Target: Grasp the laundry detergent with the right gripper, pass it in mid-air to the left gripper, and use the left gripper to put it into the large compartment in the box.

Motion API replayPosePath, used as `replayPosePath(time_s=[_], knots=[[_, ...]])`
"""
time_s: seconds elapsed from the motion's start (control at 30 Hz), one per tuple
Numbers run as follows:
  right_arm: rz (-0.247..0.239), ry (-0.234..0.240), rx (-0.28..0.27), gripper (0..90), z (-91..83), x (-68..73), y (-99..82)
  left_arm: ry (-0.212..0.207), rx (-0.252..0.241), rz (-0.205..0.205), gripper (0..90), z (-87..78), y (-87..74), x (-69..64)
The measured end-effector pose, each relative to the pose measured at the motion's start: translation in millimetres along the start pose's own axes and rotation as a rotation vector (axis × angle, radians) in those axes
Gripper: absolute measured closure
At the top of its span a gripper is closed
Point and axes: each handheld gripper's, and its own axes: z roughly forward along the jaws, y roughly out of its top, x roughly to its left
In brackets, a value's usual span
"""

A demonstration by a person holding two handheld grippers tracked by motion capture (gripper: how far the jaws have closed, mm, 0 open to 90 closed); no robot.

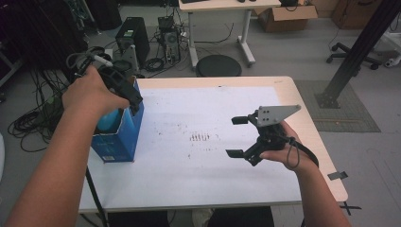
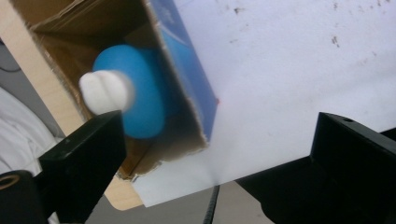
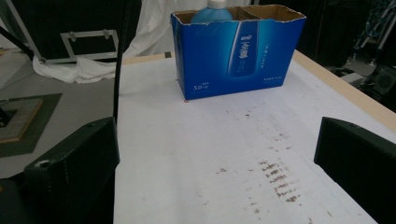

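**Bottle in the box, left jaws clear of it**

Below the left gripper (image 1: pixel 124 90), a blue bottle (image 2: pixel 135 91) with a white cap (image 2: pixel 106 92) stands inside the open-topped blue carton (image 1: pixel 118 137), in the compartment at the carton's end. The gripper hangs just over that corner, its jaws spread wide with nothing between them: in the left gripper view one jaw sits near the cap but apart from it, the other well out over the white table cover (image 2: pixel 280 70). Judging from this, the bottle has been set down and let go, and the hand is free to pull away.

Well to the side of it, over the middle of the table, the right gripper (image 1: pixel 239 137) is held level with its jaws parted and empty, pointing toward the carton's printed face (image 3: pixel 238 51).

The chief risk now looks like a snag on the way out. The near jaw is close beside the cap and the carton's torn cardboard rim; a sideways pull rather than a straight lift could clip either one, tilting the bottle or dragging the light carton toward the table's edge, which lies just beside it.
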Motion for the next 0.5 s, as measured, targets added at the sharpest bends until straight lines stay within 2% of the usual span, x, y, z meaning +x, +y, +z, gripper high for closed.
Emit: replayPosePath(time_s=[0.13,0.27,0.4,0.5], knots=[[-0.010,-0.017,0.028,0.2,-7.9,-2.5,7.1,0.004,-0.005,0.066,0.5,-4.3,4.5,-18.6],[-0.029,-0.039,0.067,0.2,-17.8,-7.1,17.8,-0.002,-0.014,0.152,0.2,-8.0,8.8,-39.1],[-0.036,-0.048,0.126,0.3,-26.3,-14.0,28.4,-0.027,-0.028,0.252,0.2,-10.6,12.6,-60.1],[-0.044,-0.065,0.186,0.4,-30.4,-20.1,36.2,-0.038,-0.024,0.362,0.2,-9.8,14.5,-73.5]])
